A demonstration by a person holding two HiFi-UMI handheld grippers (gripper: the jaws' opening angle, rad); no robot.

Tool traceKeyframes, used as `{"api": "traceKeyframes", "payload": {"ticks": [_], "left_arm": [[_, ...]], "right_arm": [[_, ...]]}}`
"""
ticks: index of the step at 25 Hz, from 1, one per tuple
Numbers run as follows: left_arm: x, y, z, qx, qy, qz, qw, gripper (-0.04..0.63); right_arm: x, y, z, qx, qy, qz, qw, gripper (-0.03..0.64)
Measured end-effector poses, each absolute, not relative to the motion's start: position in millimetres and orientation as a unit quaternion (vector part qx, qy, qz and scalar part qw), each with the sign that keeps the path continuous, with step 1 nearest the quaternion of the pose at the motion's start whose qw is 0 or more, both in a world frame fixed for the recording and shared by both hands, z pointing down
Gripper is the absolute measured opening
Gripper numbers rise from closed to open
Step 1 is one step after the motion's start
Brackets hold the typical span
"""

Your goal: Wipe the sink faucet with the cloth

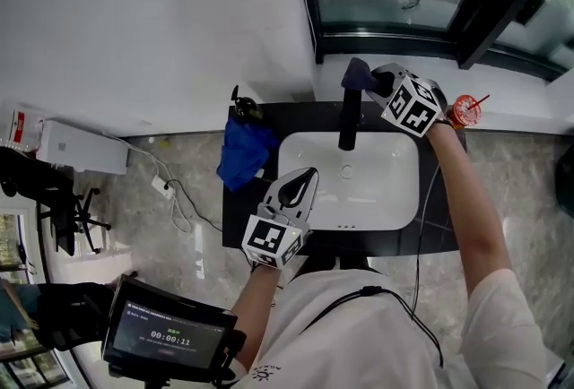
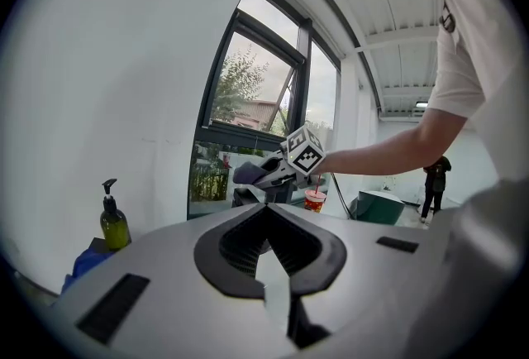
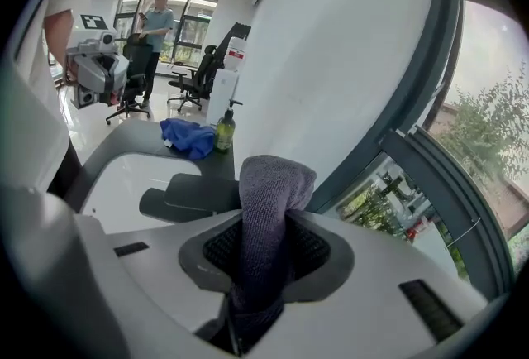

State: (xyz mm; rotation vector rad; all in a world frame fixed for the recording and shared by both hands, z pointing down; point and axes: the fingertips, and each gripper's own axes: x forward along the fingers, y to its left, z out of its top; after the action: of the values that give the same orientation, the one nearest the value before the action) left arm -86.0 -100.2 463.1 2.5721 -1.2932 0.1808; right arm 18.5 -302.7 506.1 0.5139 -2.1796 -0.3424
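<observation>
The right tongs (image 1: 375,84) pinch a grey-purple cloth (image 3: 273,200). It stands up between the pads and folds over at its top, beyond the tips. Just past these tongs, and a little below them, is the black faucet (image 1: 348,123). From the head view the cloth (image 1: 357,72) sits right at the faucet's top. I cannot tell whether the two touch. In the right gripper view the faucet's flat spout (image 3: 194,196) reaches out to the left of the cloth, over the white sink (image 1: 381,194).

The left tongs (image 1: 299,188) are pressed together at the tips with nothing between them. They hang over the sink's near left corner, well apart from the faucet, and point toward it.

On the dark bench (image 1: 235,221), to the left of the left tongs, lies a crumpled blue rag (image 1: 244,152). A green soap bottle (image 1: 242,105) stands just behind it. A red cup (image 1: 465,111) with a straw stands right beside the right tongs.
</observation>
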Motion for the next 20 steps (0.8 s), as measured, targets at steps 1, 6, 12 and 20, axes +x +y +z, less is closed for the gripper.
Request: {"api": "traceKeyframes", "payload": {"ticks": [1, 6, 12, 20], "left_arm": [[-87, -100, 463, 0.884, -0.446, 0.062, 0.129, 0.000], [-90, -99, 464, 0.882, -0.449, 0.063, 0.129, 0.000], [-85, -99, 462, 0.886, -0.442, 0.062, 0.130, 0.000], [-73, -100, 457, 0.894, -0.426, 0.060, 0.128, 0.000]], "right_arm": [[20, -305, 512, 0.208, -0.867, -0.136, 0.431, 0.101], [19, -295, 533, 0.180, -0.854, -0.153, 0.462, 0.101], [13, -255, 537, 0.095, -0.854, -0.167, 0.483, 0.101], [7, -197, 534, 0.011, -0.873, -0.122, 0.471, 0.101]]}}
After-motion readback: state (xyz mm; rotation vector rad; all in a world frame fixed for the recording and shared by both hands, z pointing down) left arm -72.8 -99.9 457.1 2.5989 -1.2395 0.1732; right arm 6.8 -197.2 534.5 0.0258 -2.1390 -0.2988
